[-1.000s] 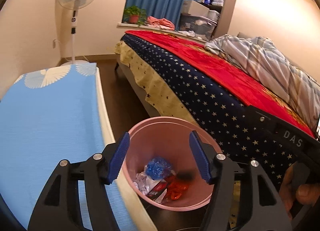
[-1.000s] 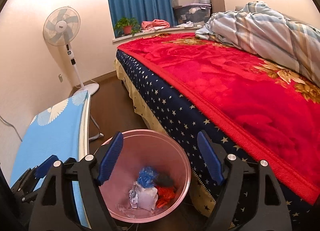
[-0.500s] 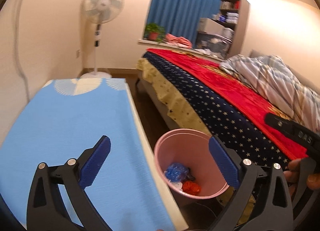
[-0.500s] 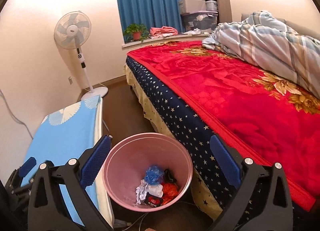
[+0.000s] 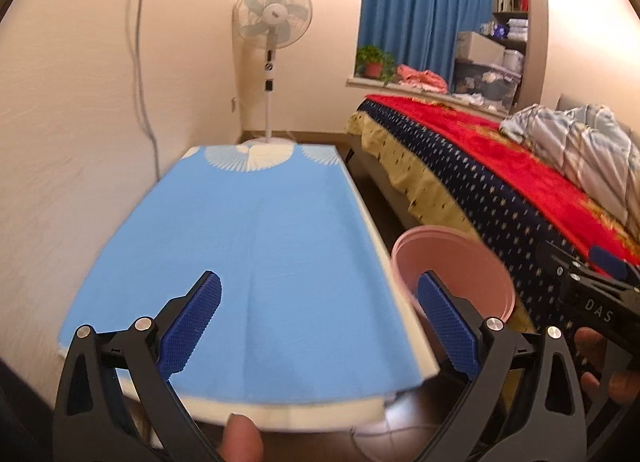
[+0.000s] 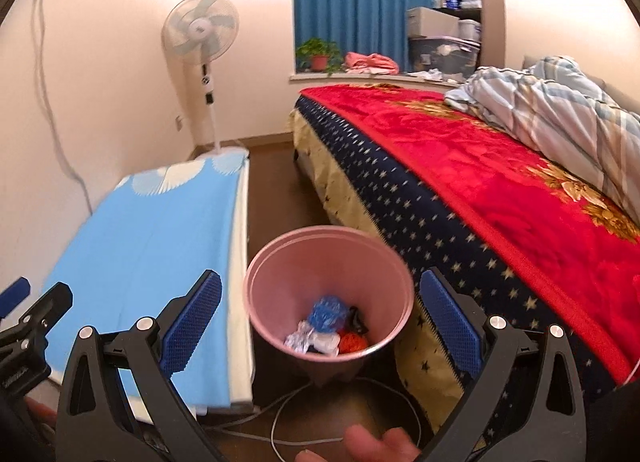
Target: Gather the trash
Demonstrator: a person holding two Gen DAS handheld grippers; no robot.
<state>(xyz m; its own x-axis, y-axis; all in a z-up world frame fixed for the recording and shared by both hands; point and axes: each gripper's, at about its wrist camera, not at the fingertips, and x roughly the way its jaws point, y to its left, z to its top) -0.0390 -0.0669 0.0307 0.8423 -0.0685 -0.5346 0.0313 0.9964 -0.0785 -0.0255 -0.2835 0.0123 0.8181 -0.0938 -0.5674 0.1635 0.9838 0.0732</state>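
A pink trash bin (image 6: 276, 266) stands on the floor between a low table and the bed. It holds several pieces of trash: a blue wrapper (image 6: 328, 312), a silver crumpled piece (image 6: 298, 340) and something red (image 6: 352, 342). My right gripper (image 6: 320, 322) is open and empty, above and in front of the bin. My left gripper (image 5: 318, 322) is open and empty over the near end of the blue-covered table (image 5: 256, 238). The bin's rim (image 5: 460, 238) shows at the right of the left wrist view.
The bed with a red blanket (image 6: 480, 166) and starred cover runs along the right. A standing fan (image 5: 272, 22) is by the far wall. A white cable (image 6: 288, 410) lies on the floor near the bin. The blue table (image 6: 140, 230) is left of the bin.
Both grippers have opened wider and pulled back and up from the bin. The left gripper has swung left, from over the bin to over the blue table.
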